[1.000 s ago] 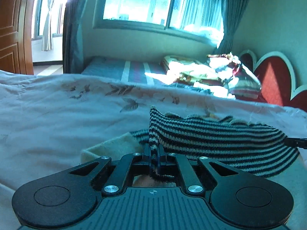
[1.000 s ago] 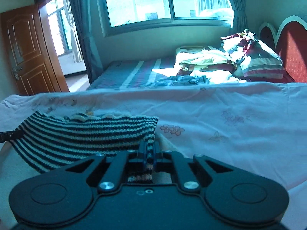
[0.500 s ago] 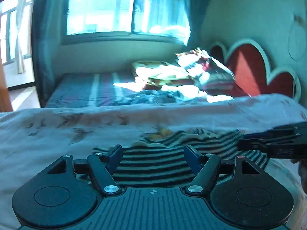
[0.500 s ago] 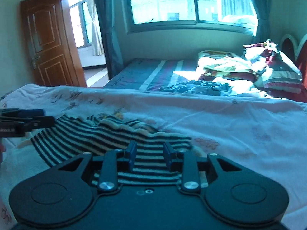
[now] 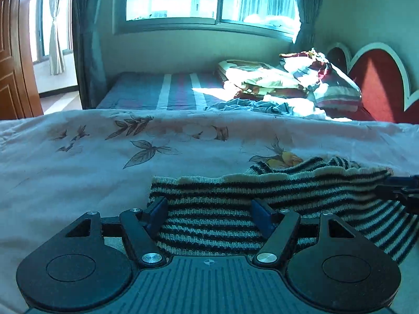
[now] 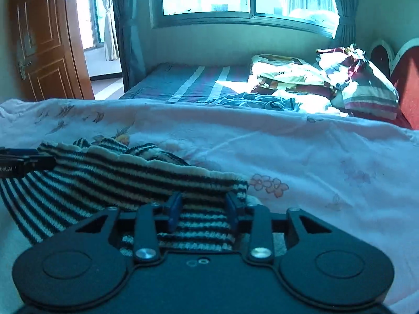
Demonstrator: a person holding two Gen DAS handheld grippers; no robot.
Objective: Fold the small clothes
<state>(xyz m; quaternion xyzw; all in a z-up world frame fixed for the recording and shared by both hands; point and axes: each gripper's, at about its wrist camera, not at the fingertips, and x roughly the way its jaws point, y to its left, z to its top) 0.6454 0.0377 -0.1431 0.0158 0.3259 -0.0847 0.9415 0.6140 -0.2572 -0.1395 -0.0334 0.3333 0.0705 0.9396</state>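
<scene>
The striped knit garment point(image 5: 262, 196) has been let go by both tools since a second ago, when each was pinched on a corner of it. It is now laid flat on the floral bedsheet point(image 5: 104, 162), with a folded upper layer across its far part. The left gripper point(image 5: 210, 216) is spread wide over the garment's near left edge. The right gripper point(image 6: 204, 210) is parted, less widely, at the near right corner point(image 6: 241, 187). No containers are seen.

Striped knit garment point(image 5: 262, 196) lies on floral sheet point(image 5: 104, 172), second bed point(image 5: 170, 91) behind
</scene>
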